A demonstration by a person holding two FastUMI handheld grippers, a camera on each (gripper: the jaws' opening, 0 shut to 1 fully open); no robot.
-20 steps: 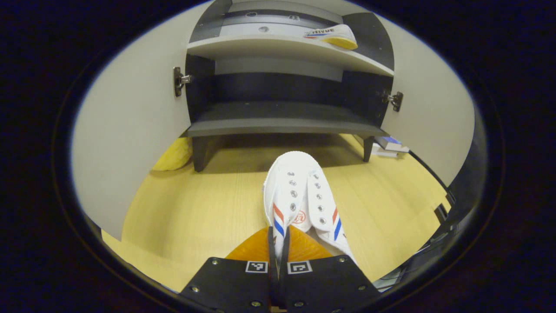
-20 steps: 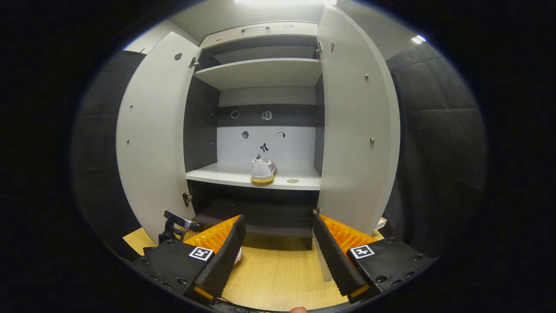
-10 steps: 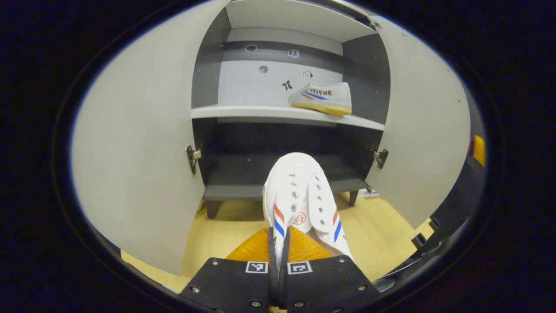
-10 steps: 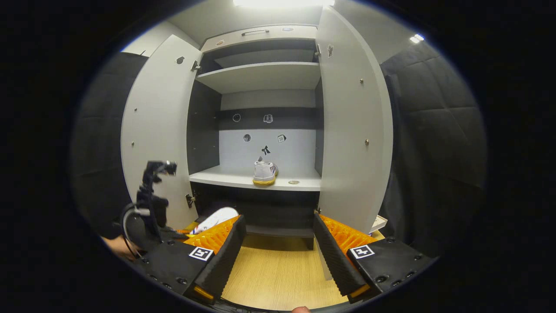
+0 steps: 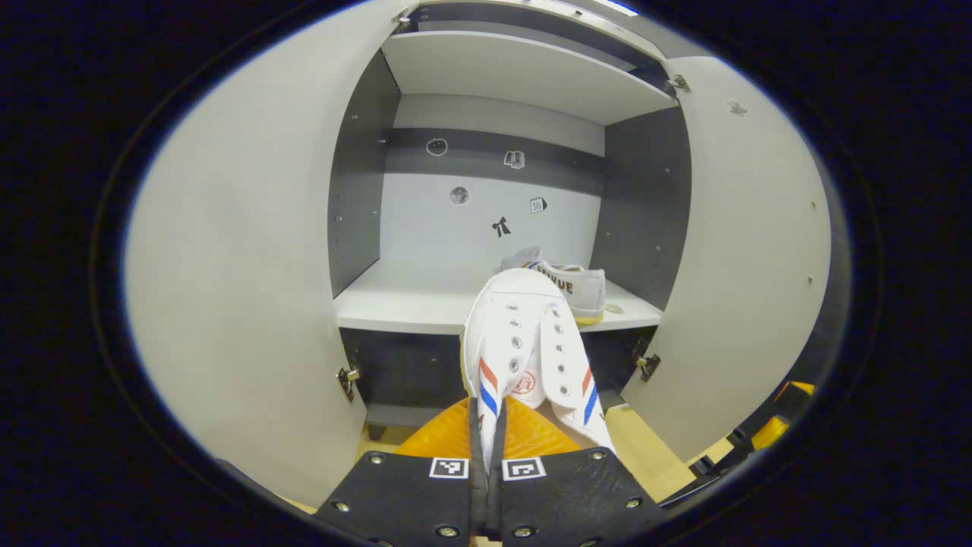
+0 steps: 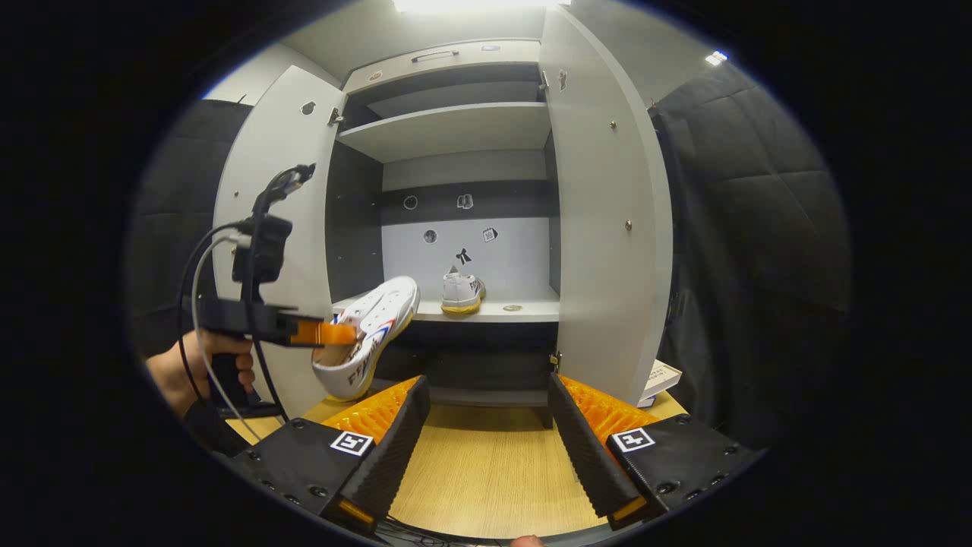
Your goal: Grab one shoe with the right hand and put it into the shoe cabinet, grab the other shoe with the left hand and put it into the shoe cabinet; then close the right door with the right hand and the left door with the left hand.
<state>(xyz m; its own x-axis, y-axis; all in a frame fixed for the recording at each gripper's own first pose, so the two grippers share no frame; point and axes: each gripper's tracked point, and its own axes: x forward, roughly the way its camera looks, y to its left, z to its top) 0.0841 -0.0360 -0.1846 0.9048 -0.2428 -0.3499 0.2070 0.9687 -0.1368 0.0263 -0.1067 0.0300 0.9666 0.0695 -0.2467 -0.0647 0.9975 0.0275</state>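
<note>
- Left gripper [image 6: 345, 334]: in the right gripper view it sits at centre-left of the frame, held by a hand [image 6: 199, 370] on a pistol-style grip, body roughly level and pointing towards the shoe cabinet [image 6: 456, 129]. Cables loop up from it to a small unit mounted above.
- Its fingers are closed on the held shoe [image 5: 524, 353]. In the left gripper view the two fingers meet at bottom centre with the shoe's left side wall pinched between them.
- Held shoe [image 6: 368, 334]: white canvas, red and blue stripes on both sides, lace eyelets without laces, a round red stamp inside. It hangs in the air in front of the middle shelf [image 5: 410, 300], toe up and towards the cabinet, heel lower. There is lettering on its side, too foreshortened to read.
- Second shoe [image 5: 566, 285]: stands on the middle shelf towards its right end, just right of the held toe in the left gripper view. Side lettering partly hidden, not legible.
- Small stickers on the cabinet's back panel [image 5: 486, 220]; nothing readable.
- Right gripper [image 6: 486, 448]: low at the bottom of its own view, aimed level at the cabinet over the wooden floor [image 6: 486, 471]. Fingers wide apart, holding and touching nothing.
- Left door [image 6: 266, 228] and right door [image 6: 607, 228] both stand open.
</note>
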